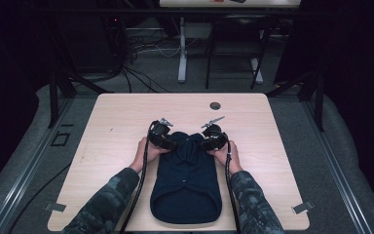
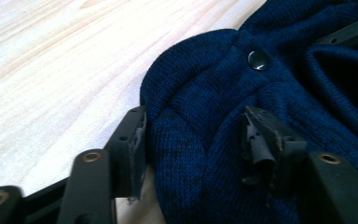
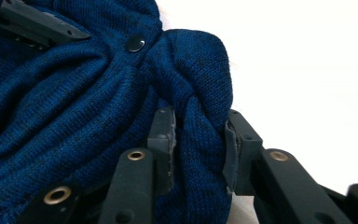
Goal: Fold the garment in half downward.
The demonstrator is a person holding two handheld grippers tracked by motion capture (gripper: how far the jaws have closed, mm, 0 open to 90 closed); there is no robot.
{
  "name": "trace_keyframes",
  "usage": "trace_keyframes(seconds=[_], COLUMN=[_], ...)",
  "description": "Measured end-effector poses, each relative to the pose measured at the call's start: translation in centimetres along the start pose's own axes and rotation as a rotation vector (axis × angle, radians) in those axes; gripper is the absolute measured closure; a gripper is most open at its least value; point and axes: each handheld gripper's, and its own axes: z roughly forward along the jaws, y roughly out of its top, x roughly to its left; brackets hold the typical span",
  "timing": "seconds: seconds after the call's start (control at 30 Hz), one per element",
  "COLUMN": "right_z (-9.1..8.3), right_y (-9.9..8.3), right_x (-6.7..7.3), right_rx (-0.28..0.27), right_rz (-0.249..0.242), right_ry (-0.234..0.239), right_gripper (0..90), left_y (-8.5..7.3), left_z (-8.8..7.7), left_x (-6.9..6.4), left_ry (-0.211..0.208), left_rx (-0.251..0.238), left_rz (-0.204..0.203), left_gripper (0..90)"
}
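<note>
Plainly, both pairs of tongs were at the far end of the garment, one at each corner. The left tongs [image 1: 161,134] had the left corner of the dark blue knitted sweater [image 1: 187,180] between their jaws; in the left gripper view the jaws stood on either side of a broad hump of knit [image 2: 191,140], the outer one at the fabric's edge and the inner one sunk in the cloth, but I could not tell whether the pads really pressed. The right tongs [image 1: 214,136] were pinching: in the right gripper view a thick bunched fold of the sweater [image 3: 198,135] was squeezed between the two pads. A hand sat behind each tool, the left hand [image 1: 143,151] and the right hand [image 1: 226,155], in camouflage sleeves, about equally near the cloth. From the tongs the sweater ran straight back toward the person, its long axis along the depth of the counter [image 1: 117,117], its rounded hem near the front edge between the forearms. So any fold or lift, I judged, would have to carry the far end along that axis toward the hem. I counted one sweater, two tongs, two hands, one snap button [image 2: 258,60] near the collar, and one small round hole [image 1: 215,106] in the counter beyond them.
</note>
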Motion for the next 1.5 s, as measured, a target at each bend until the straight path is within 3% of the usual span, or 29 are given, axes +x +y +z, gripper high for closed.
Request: trace_keyframes(seconds=[0.23, 0.43, 0.57, 1.03, 1.2, 1.5], right_z=[0.0, -0.2, -0.4, -3.2, -4.3, -5.8], right_y=[-0.3, -0.1, 0.1, 0.0, 0.2, 0.3], right_x=[1.0, 1.2, 1.5, 2.2, 2.6, 3.8], right_rx=[-0.03, -0.016, -0.019, -0.096, -0.123, -0.157], right_rz=[-0.073, -0.096, -0.125, -0.151, -0.177, -0.25], right_ry=[-0.061, -0.08, -0.097, -0.094, -0.107, -0.151], right_gripper=[69.5, 69.5, 70.4, 71.4, 71.7, 72.5], left_y=[-0.1, 0.2, 0.5, 0.9, 1.2, 1.7], left_z=[-0.1, -0.4, -0.7, -2.8, -3.9, -4.9], left_x=[-0.4, -1.4, -1.6, -2.1, -2.4, -2.8], left_ry=[-0.005, 0.042, 0.045, -0.001, -0.01, -0.046], left_rx=[-0.012, 0.005, 0.009, -0.035, -0.06, -0.051], left_rz=[0.017, 0.096, 0.124, 0.14, 0.151, 0.172], left_gripper=[56.1, 60.2, 63.0, 65.2, 65.2, 64.7])
